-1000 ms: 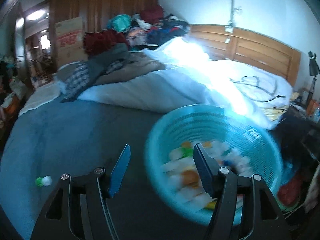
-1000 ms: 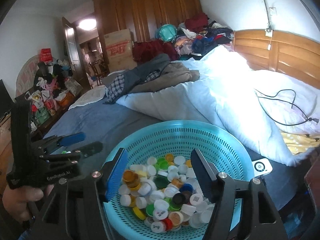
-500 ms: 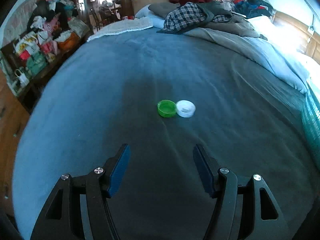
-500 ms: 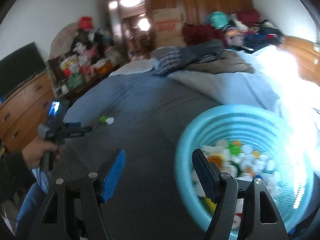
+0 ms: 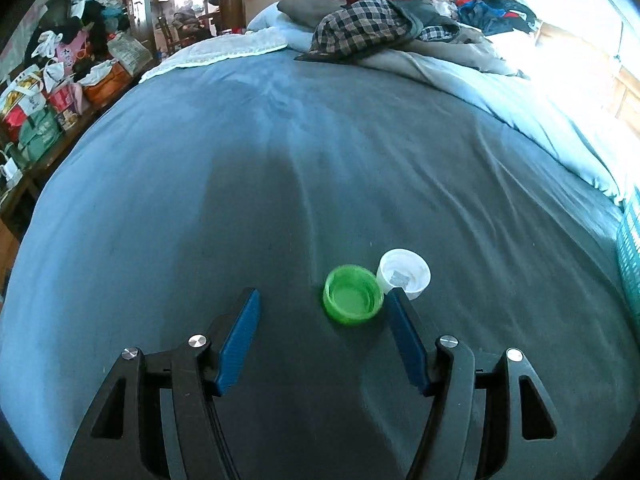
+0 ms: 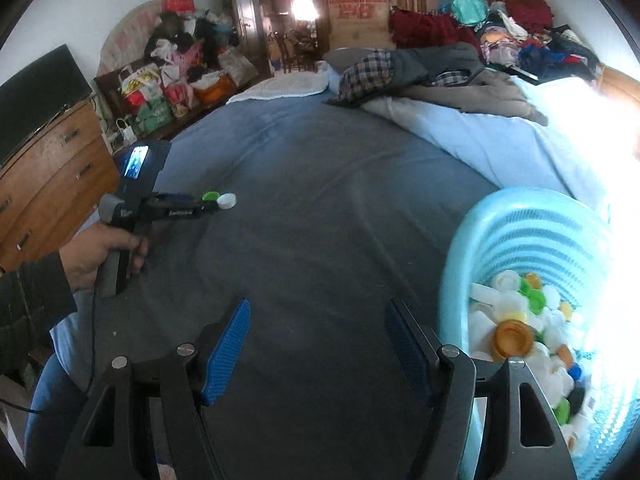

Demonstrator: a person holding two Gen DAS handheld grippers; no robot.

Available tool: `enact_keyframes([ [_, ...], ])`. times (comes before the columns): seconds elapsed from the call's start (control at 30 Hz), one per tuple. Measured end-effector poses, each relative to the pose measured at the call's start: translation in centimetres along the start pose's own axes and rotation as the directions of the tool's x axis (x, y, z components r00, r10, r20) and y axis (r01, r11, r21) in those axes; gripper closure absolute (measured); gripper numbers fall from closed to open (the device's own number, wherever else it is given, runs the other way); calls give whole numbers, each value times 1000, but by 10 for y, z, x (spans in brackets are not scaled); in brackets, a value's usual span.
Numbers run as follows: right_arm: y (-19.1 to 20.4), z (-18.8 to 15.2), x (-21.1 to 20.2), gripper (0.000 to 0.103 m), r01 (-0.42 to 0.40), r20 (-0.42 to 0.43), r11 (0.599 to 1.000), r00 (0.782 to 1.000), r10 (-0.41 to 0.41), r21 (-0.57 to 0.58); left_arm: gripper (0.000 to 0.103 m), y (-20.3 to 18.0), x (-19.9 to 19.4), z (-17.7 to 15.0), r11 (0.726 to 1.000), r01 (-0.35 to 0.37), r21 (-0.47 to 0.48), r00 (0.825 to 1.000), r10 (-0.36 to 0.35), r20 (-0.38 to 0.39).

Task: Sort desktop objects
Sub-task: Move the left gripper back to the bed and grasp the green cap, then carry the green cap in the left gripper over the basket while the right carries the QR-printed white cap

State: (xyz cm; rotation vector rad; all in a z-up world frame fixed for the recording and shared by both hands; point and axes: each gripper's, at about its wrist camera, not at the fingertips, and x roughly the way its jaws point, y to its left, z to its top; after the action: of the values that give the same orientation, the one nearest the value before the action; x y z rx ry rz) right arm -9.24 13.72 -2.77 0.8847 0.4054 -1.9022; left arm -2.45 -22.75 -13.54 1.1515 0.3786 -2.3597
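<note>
Left wrist view: left gripper [image 5: 322, 300] jaws apart, nothing held. Green cap [image 5: 352, 295] lies open side up on the grey bedsheet [image 5: 280, 184], between the fingertips, close to the right-side finger; white cap [image 5: 404, 273] touches it, just past that fingertip.

Right wrist view: right gripper [image 6: 318, 312] jaws wide, empty, over bare sheet. Turquoise basket [image 6: 520, 220] of mixed caps [image 6: 516, 328] just right of it. Far left, a hand [image 6: 100, 256] holds the other gripper, tips at both caps.

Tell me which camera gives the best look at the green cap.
Left wrist view: the green cap lies close, open side up, beside the white cap. The right wrist view shows it only small and distant, partly hidden behind the left gripper.
</note>
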Motion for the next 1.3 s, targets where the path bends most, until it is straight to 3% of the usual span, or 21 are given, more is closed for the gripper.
enact_keyframes([
  [0.03, 4, 3, 5, 29, -9, -2, 1000, 1000, 9, -5, 47, 0, 1, 1, 1000, 2, 3, 1000, -2, 1],
  [0.1, 12, 7, 14, 29, -29, -4, 1000, 1000, 29, -13, 77, 1, -1, 1, 1000, -8, 7, 1000, 8, 13],
  [0.2, 25, 18, 31, 29, -76, -3, 997, 997, 76, -21, 77, 7, -14, -5, 1000, 2, -20, 999, -1, 41],
  [0.43, 75, 60, 115, 35, -200, -9, 977, 980, 200, -77, 77, 34, -47, -44, 986, -67, -153, 992, 82, 96],
  [0.57, 107, 86, 182, 35, -224, -51, 968, 974, 219, -112, 77, 50, -41, -50, 970, -59, -235, 993, 80, 83],
  [0.77, 129, 110, 250, 36, -189, -103, 973, 979, 175, -136, 77, 53, -36, -51, 967, -57, -249, 994, 78, 76],
  [0.83, 133, 111, 265, 46, -178, -135, 972, 978, 158, -156, 77, 53, -36, -50, 966, -55, -253, 994, 76, 73],
  [0.87, 134, 110, 272, 59, -174, -156, 971, 976, 149, -163, 77, 53, -36, -50, 966, -56, -252, 994, 76, 72],
  [0.93, 132, 110, 272, 61, -172, -157, 971, 977, 146, -167, 77, 52, -36, -49, 966, -57, -252, 995, 77, 70],
  [0.97, 131, 110, 271, 71, -168, -157, 972, 977, 143, -163, 77, 52, -36, -49, 966, -57, -252, 994, 78, 71],
  [1.07, 127, 107, 250, 71, -161, -134, 976, 981, 142, -146, 77, 51, -43, -51, 963, -68, -262, 993, 91, 78],
  [1.2, 125, 87, 182, 71, -161, -84, 976, 985, 150, -148, 77, 38, -64, -62, 965, -94, -245, 991, 116, 73],
  [1.3, 120, 68, 133, 71, -145, -47, 979, 989, 140, -146, 77, 19, -92, -72, 965, -57, -257, 993, 81, 83],
])
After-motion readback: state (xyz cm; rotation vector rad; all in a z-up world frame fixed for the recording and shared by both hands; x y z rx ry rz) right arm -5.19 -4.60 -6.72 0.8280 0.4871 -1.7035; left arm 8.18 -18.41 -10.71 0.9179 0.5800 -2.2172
